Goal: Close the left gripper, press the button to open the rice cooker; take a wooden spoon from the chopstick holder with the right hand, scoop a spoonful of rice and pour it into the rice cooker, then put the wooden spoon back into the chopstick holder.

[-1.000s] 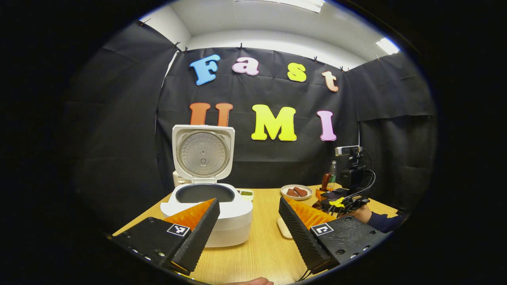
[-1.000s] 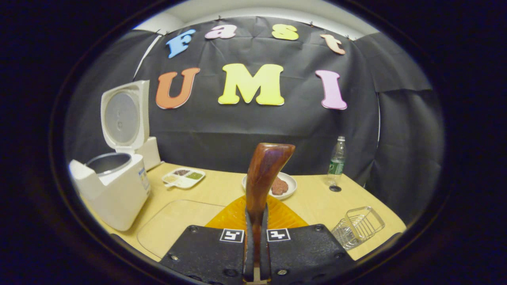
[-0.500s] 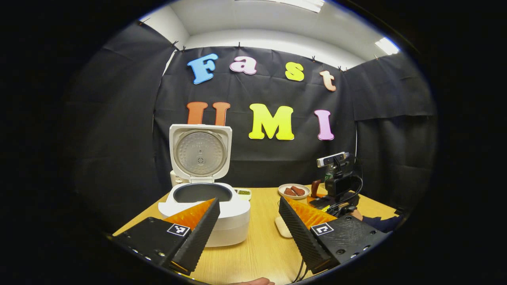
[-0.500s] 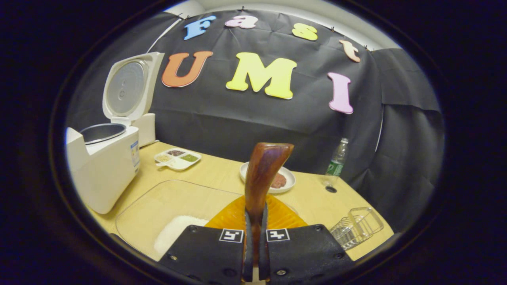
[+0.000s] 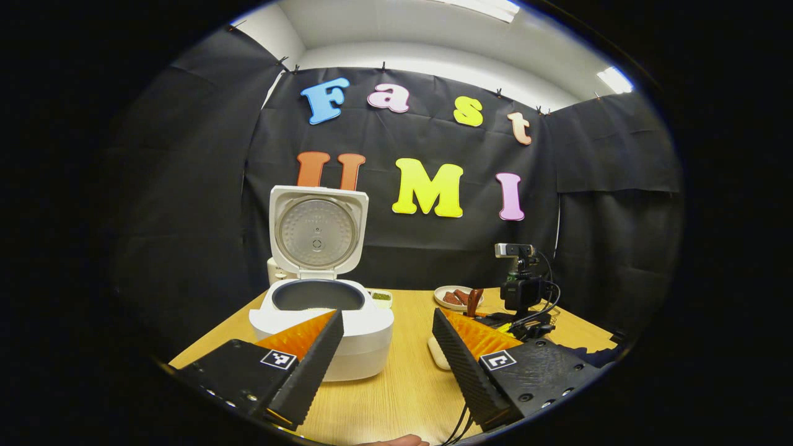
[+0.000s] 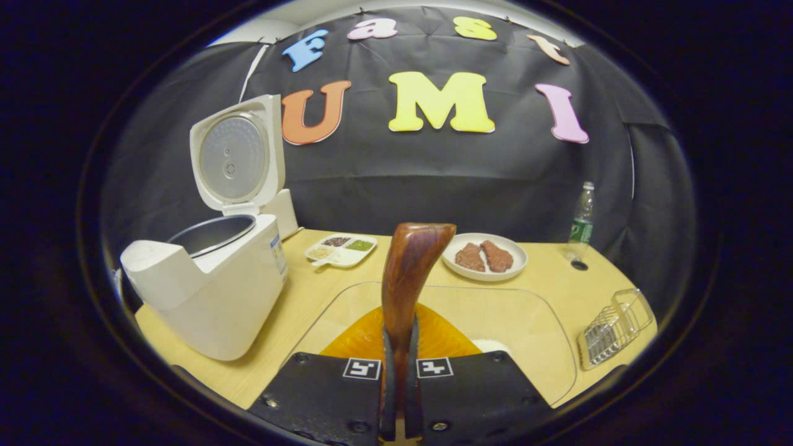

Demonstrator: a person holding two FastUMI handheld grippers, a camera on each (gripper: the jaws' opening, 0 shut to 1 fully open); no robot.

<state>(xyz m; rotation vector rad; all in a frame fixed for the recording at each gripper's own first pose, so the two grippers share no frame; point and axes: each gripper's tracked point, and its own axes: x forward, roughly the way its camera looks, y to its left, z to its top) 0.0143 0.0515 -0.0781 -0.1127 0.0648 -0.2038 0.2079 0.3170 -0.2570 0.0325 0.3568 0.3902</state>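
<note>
A: What has the right gripper [image 6: 397, 378] got?

B: Its fingers are pinched tight on the wooden spoon [image 6: 406, 282], handle standing up between them, above a clear tray [image 6: 526, 322] with some white rice [image 6: 489, 344] by the table's [image 6: 310, 291] near edge.

A: And the left gripper [image 5: 384, 353]?

B: Spread wide, gripping nothing. The rice cooker [image 5: 322, 322] sits just beyond it toward the table's left edge, lid [image 5: 317, 230] upright. A wire chopstick holder [image 6: 613, 325] lies near the right edge; a plate of meat [image 6: 484, 256] sits toward the back.
</note>
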